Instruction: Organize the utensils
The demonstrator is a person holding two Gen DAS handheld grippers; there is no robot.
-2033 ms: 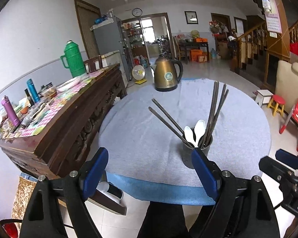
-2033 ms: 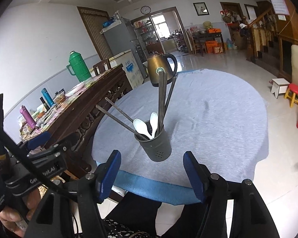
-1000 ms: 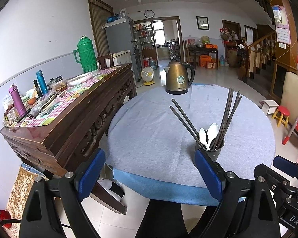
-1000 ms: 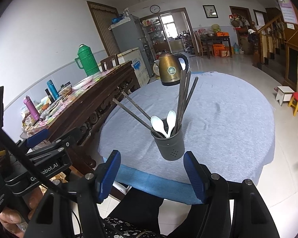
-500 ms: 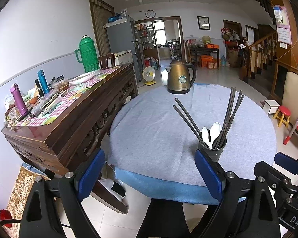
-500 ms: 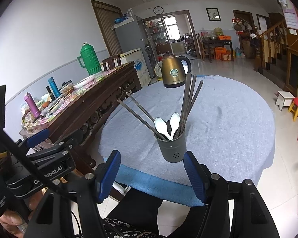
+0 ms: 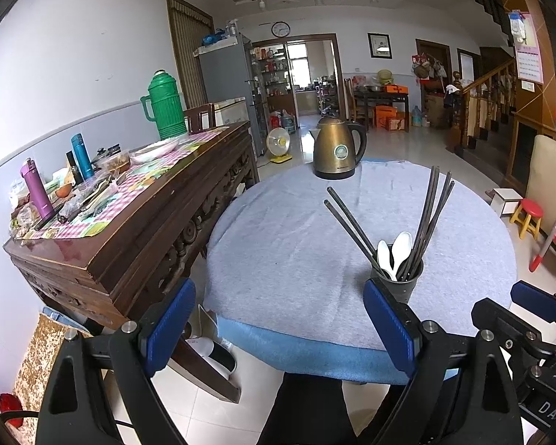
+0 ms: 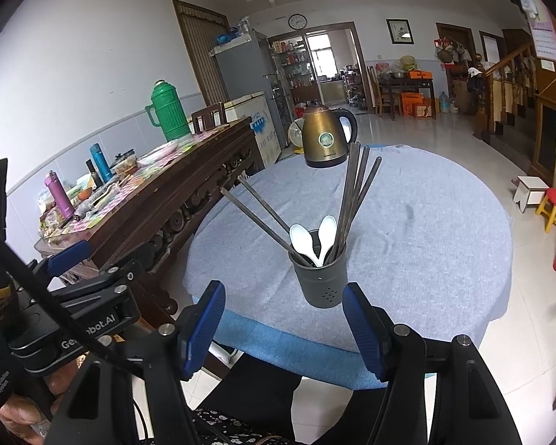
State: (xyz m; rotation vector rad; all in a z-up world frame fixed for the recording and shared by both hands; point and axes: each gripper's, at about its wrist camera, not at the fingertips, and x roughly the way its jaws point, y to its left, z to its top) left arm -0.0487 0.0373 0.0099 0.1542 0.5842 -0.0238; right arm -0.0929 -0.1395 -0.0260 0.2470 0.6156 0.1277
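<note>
A dark grey utensil holder [image 8: 321, 282] stands near the front edge of the round table [image 8: 426, 230]. It holds two white spoons [image 8: 317, 239] and several dark chopsticks [image 8: 354, 200], two of them leaning left. It also shows in the left wrist view [image 7: 398, 283]. My right gripper [image 8: 285, 328] is open and empty, held off the table's edge in front of the holder. My left gripper [image 7: 278, 328] is open and empty, to the left of the holder and back from the table.
A brass kettle [image 7: 337, 152] stands at the table's far side. A long wooden sideboard [image 7: 137, 215] with a green thermos [image 7: 165, 111] and bottles runs along the left. Small stools [image 7: 526, 215] stand on the floor at right.
Both grippers have pulled back and risen a little from the table, so the holder looks smaller and farther. Both stay open and empty.
</note>
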